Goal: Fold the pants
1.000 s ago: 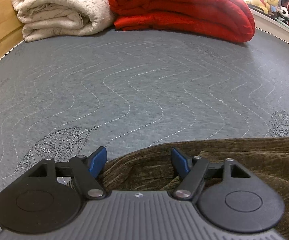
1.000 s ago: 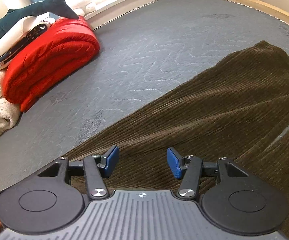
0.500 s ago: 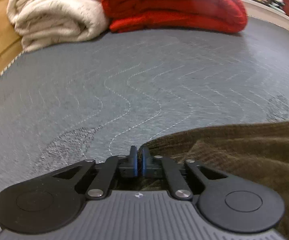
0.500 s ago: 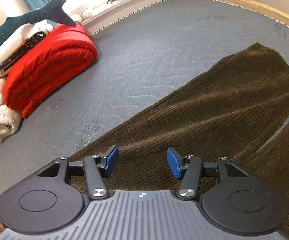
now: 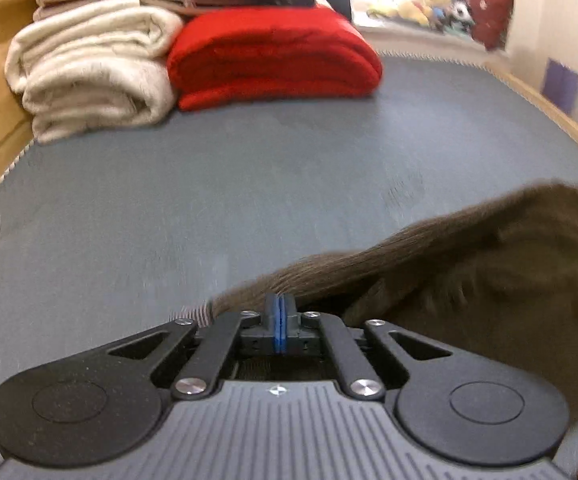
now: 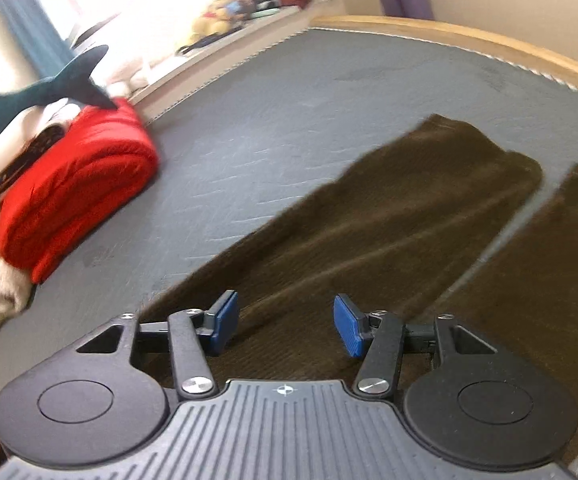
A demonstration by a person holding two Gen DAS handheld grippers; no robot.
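Dark brown corduroy pants [image 6: 389, 224] lie spread on the grey mattress [image 6: 289, 112], both legs running away to the right with a narrow gap between them. My right gripper [image 6: 285, 324] is open and empty, hovering over the nearer leg's upper part. My left gripper [image 5: 280, 312] is shut on the pants' edge [image 5: 449, 248] near the waistband and holds it lifted off the mattress [image 5: 169, 208], the cloth draping to the right. The view is blurred by motion.
A folded red blanket [image 5: 273, 56] and cream blankets [image 5: 89, 76] are stacked at the head of the bed; the red blanket also shows in the right wrist view [image 6: 77, 192]. A plush shark [image 6: 37, 96] lies on the pile. A wooden bed frame [image 6: 469, 40] rims the mattress.
My left gripper closed on the pants' edge and has lifted it up and back. My right gripper has risen and stays open; more of both legs shows.
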